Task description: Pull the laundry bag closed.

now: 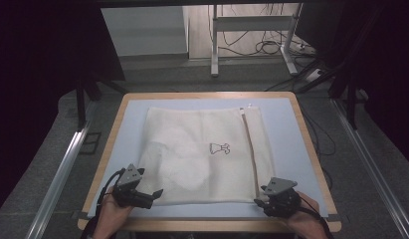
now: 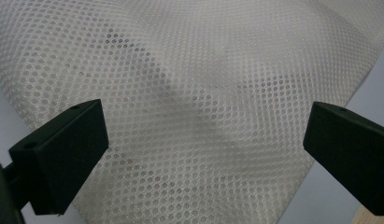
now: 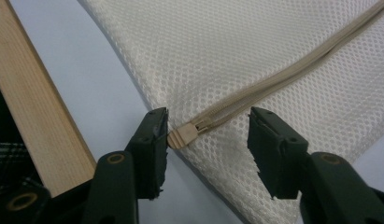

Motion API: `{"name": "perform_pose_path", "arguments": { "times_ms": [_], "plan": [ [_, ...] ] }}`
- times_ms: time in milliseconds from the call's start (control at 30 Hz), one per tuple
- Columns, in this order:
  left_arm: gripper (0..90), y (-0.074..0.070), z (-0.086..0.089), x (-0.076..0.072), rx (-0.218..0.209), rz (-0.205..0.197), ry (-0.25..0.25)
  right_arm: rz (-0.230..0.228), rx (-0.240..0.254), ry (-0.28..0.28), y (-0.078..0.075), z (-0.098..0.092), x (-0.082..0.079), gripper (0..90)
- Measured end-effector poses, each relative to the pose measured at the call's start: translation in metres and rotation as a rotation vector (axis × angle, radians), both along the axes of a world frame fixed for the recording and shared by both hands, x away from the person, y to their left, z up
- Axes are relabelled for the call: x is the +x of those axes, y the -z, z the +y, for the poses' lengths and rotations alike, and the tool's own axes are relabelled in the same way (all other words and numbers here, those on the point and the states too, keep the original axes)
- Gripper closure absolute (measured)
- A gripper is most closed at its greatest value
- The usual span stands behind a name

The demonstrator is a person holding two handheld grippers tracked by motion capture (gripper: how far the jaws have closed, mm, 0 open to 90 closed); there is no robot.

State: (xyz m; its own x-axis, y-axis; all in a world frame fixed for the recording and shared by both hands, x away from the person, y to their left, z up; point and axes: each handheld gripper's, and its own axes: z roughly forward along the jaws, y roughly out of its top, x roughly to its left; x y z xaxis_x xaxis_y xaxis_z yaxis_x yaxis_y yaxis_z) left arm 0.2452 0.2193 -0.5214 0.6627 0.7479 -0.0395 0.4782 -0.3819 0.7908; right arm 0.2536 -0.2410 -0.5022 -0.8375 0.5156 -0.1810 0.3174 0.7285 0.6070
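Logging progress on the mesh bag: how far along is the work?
Done: the bag lies flat on the table. In hand: the right gripper brackets the zipper pull, not yet clamped; the left gripper is open over mesh. Left: gripping and sliding the zipper.

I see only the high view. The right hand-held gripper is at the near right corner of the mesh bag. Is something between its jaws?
Observer: Yes. In the right gripper view, the zipper pull lies between the jaws of the right hand-held gripper, against one jaw; the other jaw stands apart.
Operator: And the left one?
Observer: The left hand-held gripper stands wide open over the mesh bag, pinching nothing.
Operator: Is the zipper closed there?
Observer: The zipper looks closed up to the pull.
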Motion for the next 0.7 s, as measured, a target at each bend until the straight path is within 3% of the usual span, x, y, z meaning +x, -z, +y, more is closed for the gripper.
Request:
{"name": "perform_pose_path", "arguments": {
  "times_ms": [367,700],
  "plan": [
    [0.0,0.0,-0.0007,-0.0001,0.005,-0.001,0.001,-0.009,0.033,0.001,-0.0047,-0.0028,0.0007,64.3],
    [0.0,0.0,-0.0019,0.0003,-0.001,0.01,-0.002,-0.015,-0.001,-0.003,-0.0027,0.0012,0.0024,74.4]
  ]
}}
